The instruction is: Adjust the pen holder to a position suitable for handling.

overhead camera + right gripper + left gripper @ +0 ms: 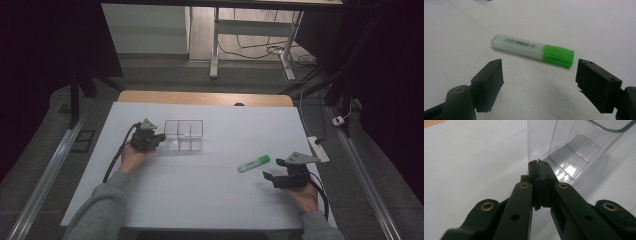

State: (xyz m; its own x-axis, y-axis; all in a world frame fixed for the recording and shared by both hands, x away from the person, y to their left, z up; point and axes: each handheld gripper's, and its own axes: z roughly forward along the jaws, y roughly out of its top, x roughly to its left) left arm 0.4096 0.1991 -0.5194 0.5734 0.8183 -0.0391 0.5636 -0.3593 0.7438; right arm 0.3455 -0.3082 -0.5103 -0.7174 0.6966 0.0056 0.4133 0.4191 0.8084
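A green and white highlighter (253, 163) (533, 50) lies flat on the white table cover, right of centre. My right gripper (274, 170) (540, 85) sits just short of it, jaws wide open, nothing between them. A clear plastic organiser box (184, 135) (576, 147) with divided compartments stands left of centre. My left gripper (159, 138) (539, 165) rests at the box's left side with its jaws pressed together, tips close to the box wall; I cannot tell if they touch it.
The white cover (200, 200) spreads over a wooden table (205, 97). A white power strip (318, 148) lies at the right edge. Table legs and cables (260, 47) stand on the floor beyond.
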